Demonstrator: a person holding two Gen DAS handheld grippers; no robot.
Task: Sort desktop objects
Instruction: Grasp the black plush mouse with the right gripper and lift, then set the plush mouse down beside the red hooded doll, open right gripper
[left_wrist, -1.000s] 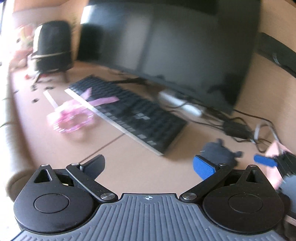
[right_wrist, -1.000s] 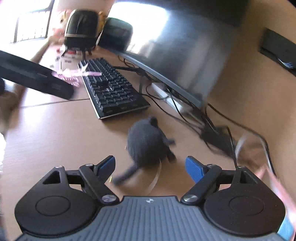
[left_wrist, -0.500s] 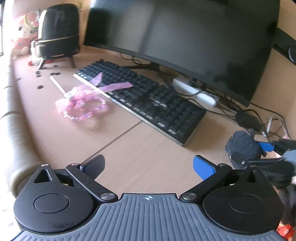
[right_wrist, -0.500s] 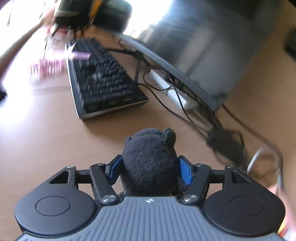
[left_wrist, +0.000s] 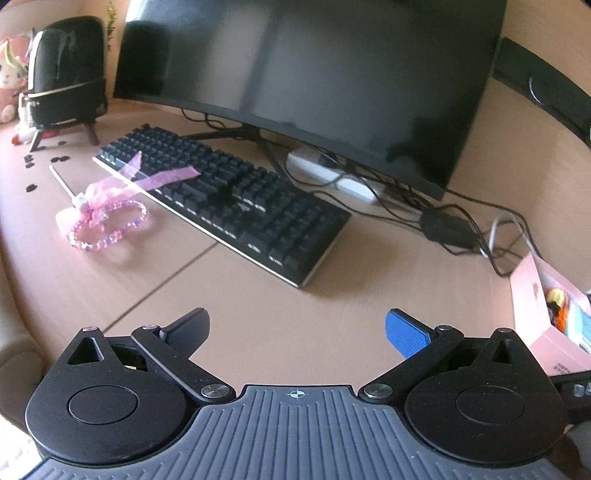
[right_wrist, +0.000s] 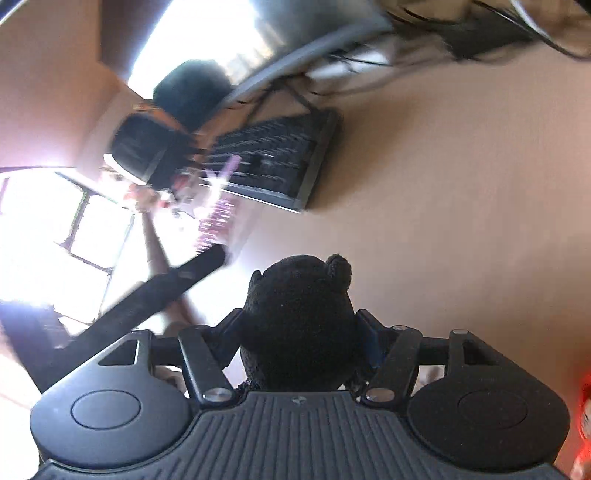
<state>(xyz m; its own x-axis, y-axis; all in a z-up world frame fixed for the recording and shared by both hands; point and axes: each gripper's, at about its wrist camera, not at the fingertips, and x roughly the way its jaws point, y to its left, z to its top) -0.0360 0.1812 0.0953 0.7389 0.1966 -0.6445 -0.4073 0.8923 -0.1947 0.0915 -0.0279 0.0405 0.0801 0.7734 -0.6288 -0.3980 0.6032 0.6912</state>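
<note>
Plush toy (right_wrist: 299, 317) now clamped in right tool (right_wrist: 299, 339), view rolled

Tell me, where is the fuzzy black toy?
In the right wrist view, the fuzzy black toy sits low and centre, squeezed between the right gripper jaws above the desk.

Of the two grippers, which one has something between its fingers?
The right gripper: its fingers clamp a dark plush toy. The left gripper stands open over bare desk.
</note>
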